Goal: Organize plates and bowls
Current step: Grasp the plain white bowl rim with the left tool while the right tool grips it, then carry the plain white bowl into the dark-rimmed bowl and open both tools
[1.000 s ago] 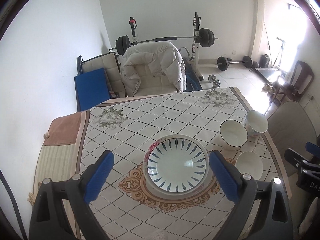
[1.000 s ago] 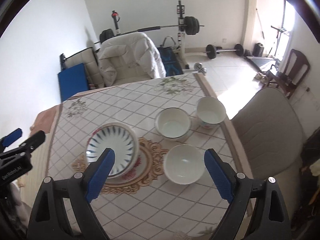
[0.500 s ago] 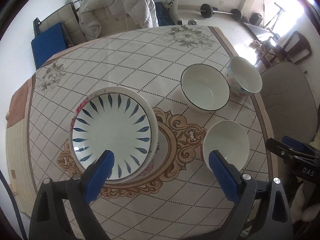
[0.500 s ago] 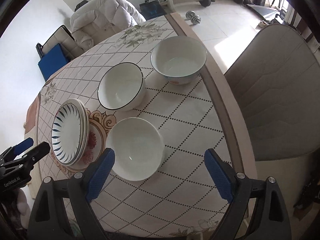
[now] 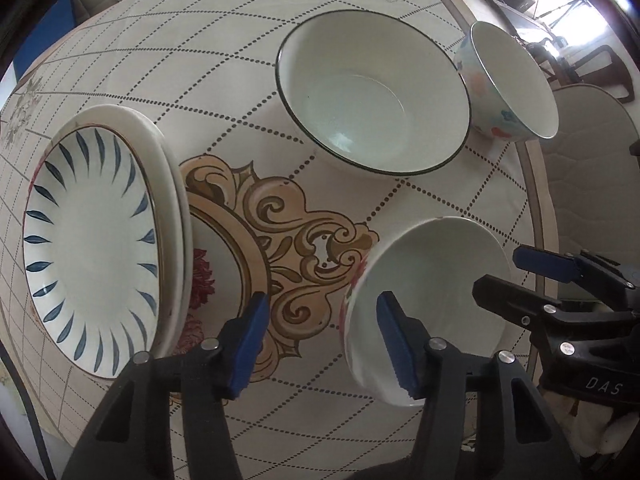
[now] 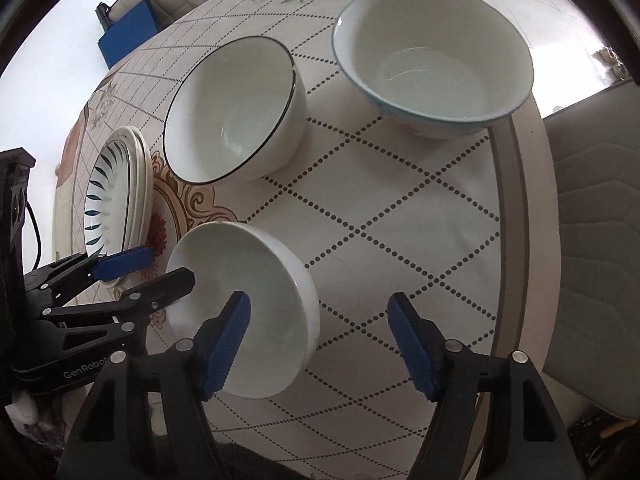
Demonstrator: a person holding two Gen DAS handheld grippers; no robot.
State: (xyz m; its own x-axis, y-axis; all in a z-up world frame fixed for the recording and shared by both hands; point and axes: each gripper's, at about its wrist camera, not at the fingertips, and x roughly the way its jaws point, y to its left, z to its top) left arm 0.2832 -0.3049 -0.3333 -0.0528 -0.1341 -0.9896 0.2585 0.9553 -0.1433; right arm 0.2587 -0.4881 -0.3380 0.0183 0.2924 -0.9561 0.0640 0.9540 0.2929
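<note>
plain white bowl (image 6: 256, 304) at lower centre of the right wrist view, straddled at its rims by left gripper (image 5: 320, 340) and right gripper (image 6: 316, 344), both closing, pads not yet pressing. black-rimmed bowl (image 6: 236, 108) and floral bowl (image 6: 436, 68) above; stacked plates (image 5: 96, 240) at left. "genrobot" and "das" printed on gripper bodies. diamond-patterned tablecloth (image 6: 400, 220); padded chair (image 6: 592, 240) at right.

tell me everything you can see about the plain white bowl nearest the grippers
The plain white bowl looks like glazed ceramic, empty, upright on the patterned tablecloth, with red floral marks outside and a tiny nick on its far rim. The left gripper and right gripper each straddle its rim, one finger inside, jaws closing, pads not visibly pressing yet.
</note>
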